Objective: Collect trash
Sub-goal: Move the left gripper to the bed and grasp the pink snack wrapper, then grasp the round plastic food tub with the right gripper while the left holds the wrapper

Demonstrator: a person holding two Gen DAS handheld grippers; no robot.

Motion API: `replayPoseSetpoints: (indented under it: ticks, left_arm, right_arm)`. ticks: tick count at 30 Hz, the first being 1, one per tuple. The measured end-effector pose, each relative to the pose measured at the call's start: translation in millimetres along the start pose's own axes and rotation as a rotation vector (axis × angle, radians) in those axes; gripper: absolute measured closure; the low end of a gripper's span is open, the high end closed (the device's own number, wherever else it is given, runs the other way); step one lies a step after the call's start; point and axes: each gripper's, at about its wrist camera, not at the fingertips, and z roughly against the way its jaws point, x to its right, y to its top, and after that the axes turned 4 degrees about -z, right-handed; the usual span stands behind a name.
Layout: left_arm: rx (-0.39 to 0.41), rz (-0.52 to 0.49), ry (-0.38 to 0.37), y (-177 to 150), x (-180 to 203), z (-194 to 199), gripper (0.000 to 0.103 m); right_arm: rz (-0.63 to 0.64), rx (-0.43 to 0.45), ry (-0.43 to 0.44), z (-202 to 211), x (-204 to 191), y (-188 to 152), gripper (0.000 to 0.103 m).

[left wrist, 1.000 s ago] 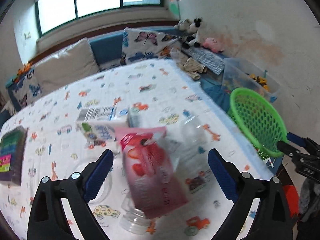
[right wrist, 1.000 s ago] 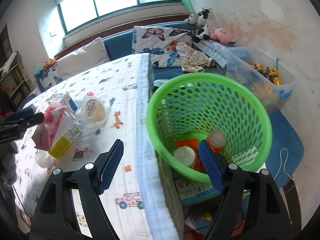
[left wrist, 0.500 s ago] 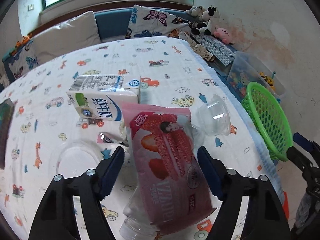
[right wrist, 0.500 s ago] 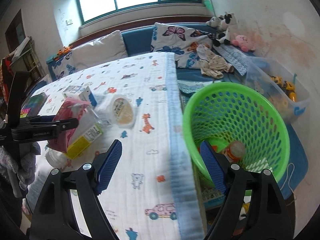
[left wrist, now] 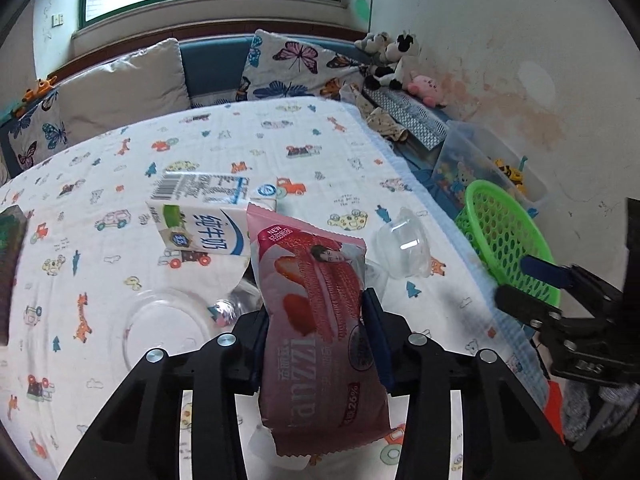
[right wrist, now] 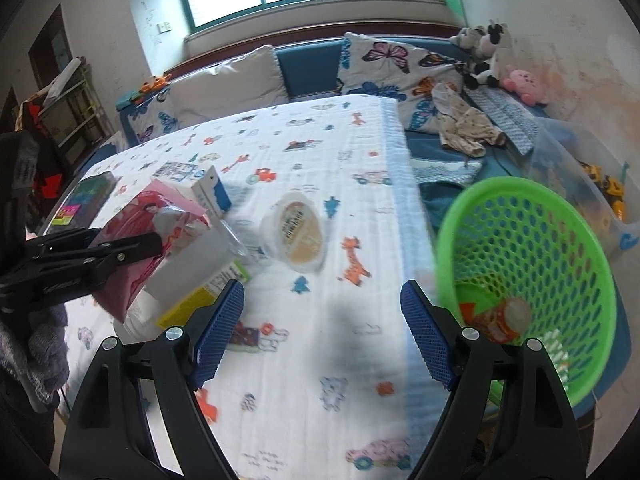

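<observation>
My left gripper [left wrist: 316,320] is shut on a pink snack wrapper [left wrist: 320,320], its blue pads pressing both sides. The wrapper lies over a clear plastic bottle [left wrist: 372,280] on the table. A white milk carton [left wrist: 200,212] lies just beyond, and a clear lidded cup [left wrist: 404,248] sits to the right. The green trash basket [right wrist: 528,272] stands off the table's right edge with a red-labelled bottle inside. My right gripper [right wrist: 322,332] is open and empty above the tablecloth, between the cup [right wrist: 296,236] and the basket. The left gripper [right wrist: 120,252] also shows in the right wrist view.
A clear glass bowl [left wrist: 168,332] sits left of the wrapper. A dark book [right wrist: 86,200] lies at the table's left. A sofa with cushions [left wrist: 120,88], plush toys [left wrist: 396,60] and a clear toy bin [right wrist: 592,176] lie beyond the table.
My left gripper has closed from open onto the pink wrapper. My right gripper has swung left from over the basket to over the table and stays open.
</observation>
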Motion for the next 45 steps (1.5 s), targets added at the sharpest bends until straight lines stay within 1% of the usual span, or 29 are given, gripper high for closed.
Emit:
replayPoseSetpoints:
  ticks: [3, 11, 19, 27, 31, 34, 36, 41, 45]
  left_arm:
    - [0.021, 0.009, -0.002, 1.6, -5.8, 11.4, 0.063]
    - [0.048, 0.021, 0.005, 3.0, -20.2, 28.4, 0.063]
    - [0.043, 0.047, 0.0, 0.5, -33.6, 30.0, 0.063]
    - [0.041, 0.059, 0.001, -0.5, -46.2, 28.8, 0.063]
    - [0.035, 0.063, 0.0, -1.2, -49.1, 25.5, 0.063]
    - [0.034, 0.066, -0.005, -0.6, -49.4, 23.7, 0.062]
    - [0.034, 0.064, -0.007, -0.2, -48.2, 23.4, 0.063]
    - [0.034, 0.062, -0.007, -0.5, -46.6, 23.7, 0.063]
    - [0.037, 0.056, -0.008, 0.3, -43.0, 26.0, 0.063]
  right_arm:
    - [-0.002, -0.015, 0.023, -11.5, -4.5, 7.1, 0.023]
    - [-0.082, -0.057, 0.091, -46.3, -4.8, 27.7, 0.023]
    - [-0.147, -0.101, 0.116, -81.8, -0.8, 33.8, 0.026]
    - [-0.186, -0.142, 0.1, -114.0, 3.0, 35.1, 0.027]
    - [-0.169, -0.134, 0.085, -116.7, 0.7, 35.8, 0.027]
    - [-0.134, -0.127, 0.048, -118.1, -4.4, 35.2, 0.033]
    - [-0.108, -0.124, 0.033, -117.7, -7.1, 33.4, 0.04]
    - [-0.108, -0.116, 0.03, -117.0, -6.6, 31.5, 0.04]
    - [-0.121, -0.1, 0.044, -105.6, -4.1, 31.0, 0.04]
